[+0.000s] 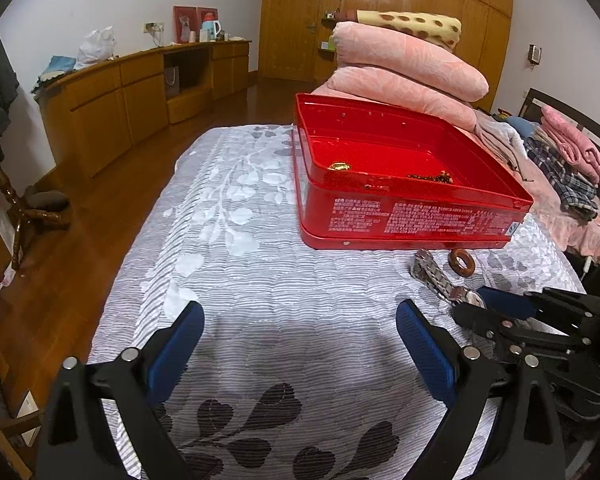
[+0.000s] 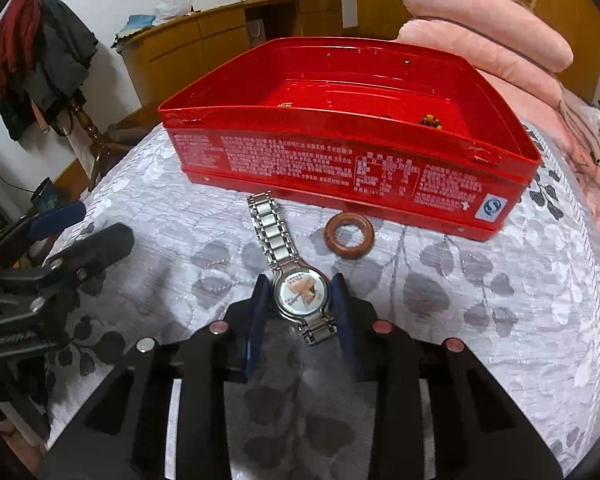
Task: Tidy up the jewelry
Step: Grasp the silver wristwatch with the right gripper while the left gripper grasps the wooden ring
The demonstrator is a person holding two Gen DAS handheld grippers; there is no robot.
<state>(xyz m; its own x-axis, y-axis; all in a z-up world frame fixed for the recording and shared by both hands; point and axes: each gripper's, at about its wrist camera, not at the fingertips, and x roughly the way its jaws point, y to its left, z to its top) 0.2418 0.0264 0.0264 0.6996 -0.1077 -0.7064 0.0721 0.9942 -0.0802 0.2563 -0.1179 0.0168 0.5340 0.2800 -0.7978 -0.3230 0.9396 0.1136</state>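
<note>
A silver watch (image 2: pixel 300 292) lies on the grey leaf-patterned bedspread in front of an open red tin box (image 2: pixel 340 168). My right gripper (image 2: pixel 300 304) has its blue pads on both sides of the watch face, closed against it. A brown wooden ring (image 2: pixel 349 236) lies beside the watch strap, close to the tin. In the left wrist view the watch (image 1: pixel 440 280), the ring (image 1: pixel 462 263) and the tin (image 1: pixel 404 208) sit to the right. Small gold and beaded pieces (image 1: pixel 339 166) lie inside the tin. My left gripper (image 1: pixel 300 332) is open and empty over the bedspread.
Folded pink quilts (image 1: pixel 408 68) are stacked behind the tin. Folded clothes (image 1: pixel 568 160) lie at the far right. The bed's left edge drops to a wooden floor (image 1: pixel 80 240). A coat stand (image 2: pixel 40 64) and wooden cabinets (image 1: pixel 140 92) stand along the wall.
</note>
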